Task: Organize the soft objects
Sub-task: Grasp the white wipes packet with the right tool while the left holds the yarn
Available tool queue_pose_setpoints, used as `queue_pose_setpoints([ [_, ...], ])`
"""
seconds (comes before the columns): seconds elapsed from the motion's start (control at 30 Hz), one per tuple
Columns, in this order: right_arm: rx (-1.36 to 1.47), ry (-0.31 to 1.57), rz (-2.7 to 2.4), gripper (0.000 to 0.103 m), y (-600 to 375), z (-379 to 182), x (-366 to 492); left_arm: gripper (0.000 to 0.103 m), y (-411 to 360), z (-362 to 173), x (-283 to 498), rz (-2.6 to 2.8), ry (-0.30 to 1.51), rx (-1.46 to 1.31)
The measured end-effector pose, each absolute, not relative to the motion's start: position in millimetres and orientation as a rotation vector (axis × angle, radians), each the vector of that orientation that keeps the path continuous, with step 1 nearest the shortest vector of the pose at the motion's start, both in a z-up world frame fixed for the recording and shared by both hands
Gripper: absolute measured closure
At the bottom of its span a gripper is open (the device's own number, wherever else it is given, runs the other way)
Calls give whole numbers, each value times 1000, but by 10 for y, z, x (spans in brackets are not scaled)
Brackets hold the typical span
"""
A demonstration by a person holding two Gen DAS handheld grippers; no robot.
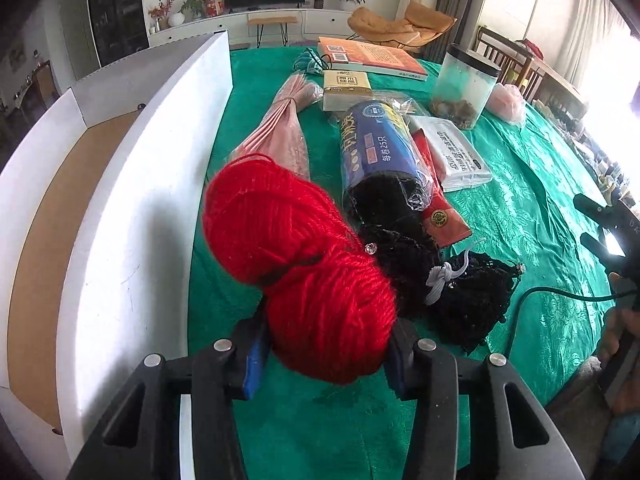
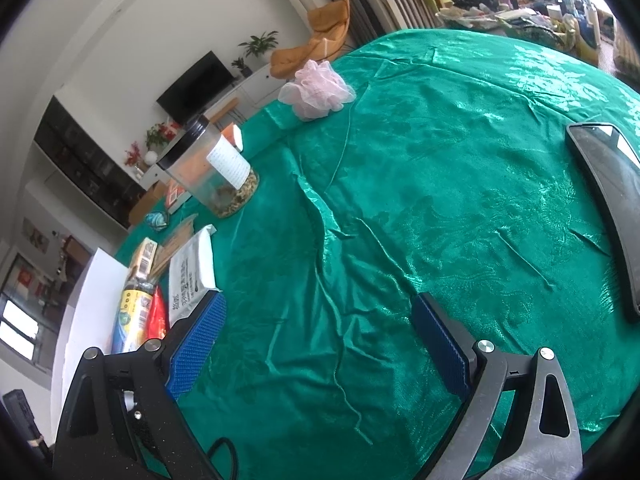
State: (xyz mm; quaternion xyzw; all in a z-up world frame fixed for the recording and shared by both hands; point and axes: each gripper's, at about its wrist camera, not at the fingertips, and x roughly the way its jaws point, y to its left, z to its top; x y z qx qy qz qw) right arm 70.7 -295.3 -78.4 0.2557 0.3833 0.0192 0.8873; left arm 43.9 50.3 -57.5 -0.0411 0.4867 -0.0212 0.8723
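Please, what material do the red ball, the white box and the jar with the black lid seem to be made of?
Red ball: wool or acrylic yarn, matte, with twisted strands visible. White box: likely cardboard, white outside, brown inside. Jar: probably clear plastic, slightly cloudy; glass is possible.

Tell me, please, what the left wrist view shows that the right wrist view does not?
Only the left wrist view shows the left tool shut on the red yarn skein, the black beaded fabric and the white cardboard box. Only the right wrist view shows the open, empty right tool, the pink mesh bath pouf and a black tablet. Both show the green tablecloth, the clear jar and the white wipes pack.
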Motion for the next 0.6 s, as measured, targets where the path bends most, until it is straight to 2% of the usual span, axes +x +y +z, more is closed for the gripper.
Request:
queue_pose_setpoints([
  [0.27,253,911,271,8,-2047,-664,1409,56,518,-581,422,-70,1010,-114],
  [0.6,70,1125,305,10,-1191,-940,2353,56,589,-547,451,-76,1004,-128],
])
